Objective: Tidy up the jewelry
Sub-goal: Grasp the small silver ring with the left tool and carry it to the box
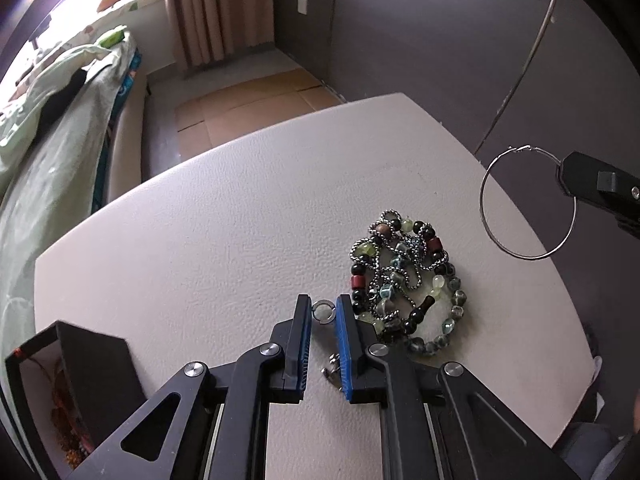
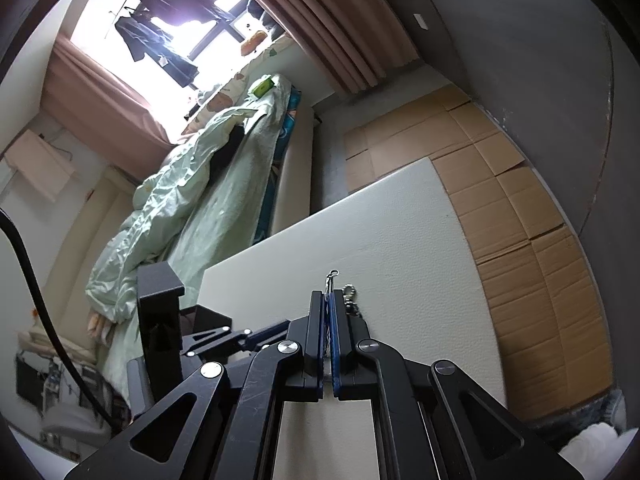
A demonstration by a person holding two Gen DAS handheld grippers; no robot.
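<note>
**Slowly sorting a heap of jewelry, one piece per hand**

Over at the far left of the left wrist view sits a dark box (image 1: 76, 384) with its lid tipped up, a pale lining and something reddish-orange inside; my guess is that's where the pieces are meant to end up. The pale table (image 1: 200, 220) has a pebbled, leathery surface, which should keep small metal things from sliding.

Next along, the left gripper (image 1: 323, 314) has its blue ribbed pads parted, straddling a small silver ring (image 1: 323, 311) that lies flat on the table. The jaws stand either side of it, not yet pinching. A small metal clasp (image 1: 331, 368) lies between the fingers nearer the camera.

Just right of that lies the tangled pile (image 1: 406, 284): a ball chain knotted through glassy green, black and red beads, some round, some barrel-shaped. It looks awkward to lift whole.

Farthest right, the right gripper (image 1: 568, 178) is clamped on a large thin wire hoop (image 1: 528, 204), held up clear of the table. From its own camera the pads (image 2: 334, 332) are pressed together, with the hoop's catch poking out past the tips.
</note>
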